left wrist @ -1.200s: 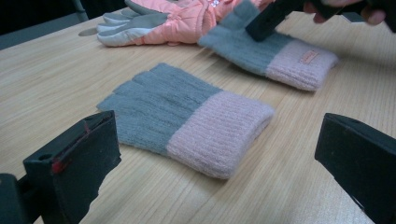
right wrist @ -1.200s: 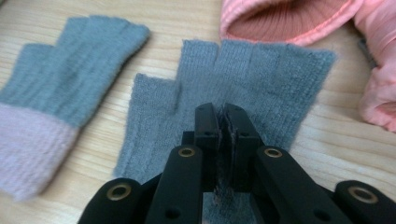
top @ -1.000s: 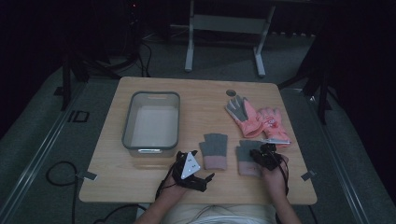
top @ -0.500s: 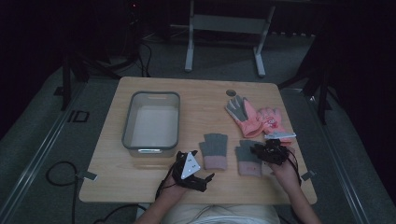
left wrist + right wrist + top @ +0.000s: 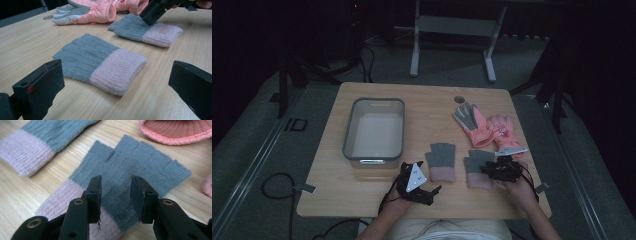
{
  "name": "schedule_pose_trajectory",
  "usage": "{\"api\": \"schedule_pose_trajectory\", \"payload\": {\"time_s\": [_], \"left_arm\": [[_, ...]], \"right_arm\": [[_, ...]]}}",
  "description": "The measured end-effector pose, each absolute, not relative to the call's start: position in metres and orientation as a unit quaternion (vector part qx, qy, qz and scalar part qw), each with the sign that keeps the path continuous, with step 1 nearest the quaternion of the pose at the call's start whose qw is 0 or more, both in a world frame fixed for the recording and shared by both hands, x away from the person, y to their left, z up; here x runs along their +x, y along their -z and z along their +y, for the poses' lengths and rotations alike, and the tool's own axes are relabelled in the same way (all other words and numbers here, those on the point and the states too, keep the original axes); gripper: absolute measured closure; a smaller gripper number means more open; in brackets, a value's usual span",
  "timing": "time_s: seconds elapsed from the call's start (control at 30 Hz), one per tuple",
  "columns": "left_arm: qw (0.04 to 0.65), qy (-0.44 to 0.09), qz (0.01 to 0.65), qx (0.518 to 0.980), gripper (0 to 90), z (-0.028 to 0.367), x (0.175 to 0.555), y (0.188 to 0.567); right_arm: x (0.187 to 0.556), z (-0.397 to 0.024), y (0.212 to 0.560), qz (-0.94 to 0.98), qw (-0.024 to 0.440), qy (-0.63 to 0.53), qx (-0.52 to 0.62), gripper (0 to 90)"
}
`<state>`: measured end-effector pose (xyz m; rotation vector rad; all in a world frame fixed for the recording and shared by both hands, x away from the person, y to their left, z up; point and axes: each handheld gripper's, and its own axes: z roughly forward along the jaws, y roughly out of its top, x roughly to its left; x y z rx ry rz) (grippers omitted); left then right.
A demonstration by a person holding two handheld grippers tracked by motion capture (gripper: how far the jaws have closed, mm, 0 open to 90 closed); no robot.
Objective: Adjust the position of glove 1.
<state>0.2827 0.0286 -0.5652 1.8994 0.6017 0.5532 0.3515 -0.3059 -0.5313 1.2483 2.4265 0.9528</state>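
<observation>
Knit grey-pink glove (image 5: 130, 170) lies flat on worktop (image 5: 422, 100), well right of grey bin (image 5: 374, 131), beside its twin (image 5: 441, 161). Soft, light, floppy; you pinch mid-palm, expect sag. Right tool (image 5: 116, 195) half-open, jaws straddling knit. Left tool (image 5: 115, 85) wide, empty.

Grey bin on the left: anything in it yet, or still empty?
Empty. In the high view the grey bin shows only its bare pale floor; both grey-and-pink knit gloves and the pink gloves lie on the table.
</observation>
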Motion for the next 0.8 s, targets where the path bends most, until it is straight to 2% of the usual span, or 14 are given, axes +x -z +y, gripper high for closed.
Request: {"api": "schedule_pose_trajectory", "payload": {"time_s": [0.17, 0.27, 0.53, 0.8], "left_arm": [[0.511, -0.228, 0.251, 0.79, 0.0, 0.029, 0.283, 0.565], [0.511, -0.228, 0.251, 0.79, 0.0, 0.029, 0.283, 0.565], [0.513, -0.225, 0.25, 0.79, 0.0, 0.029, 0.283, 0.565], [0.516, -0.222, 0.249, 0.789, 0.0, 0.03, 0.284, 0.565]], "right_arm": [[0.355, -0.305, 0.537, 0.83, 0.119, -0.324, 0.437, 60.9], [0.353, -0.303, 0.542, 0.838, 0.139, -0.313, 0.425, 62.2], [0.355, -0.302, 0.542, 0.842, 0.144, -0.305, 0.422, 82.3], [0.351, -0.303, 0.525, 0.826, 0.141, -0.316, 0.444, 85.2]]}}
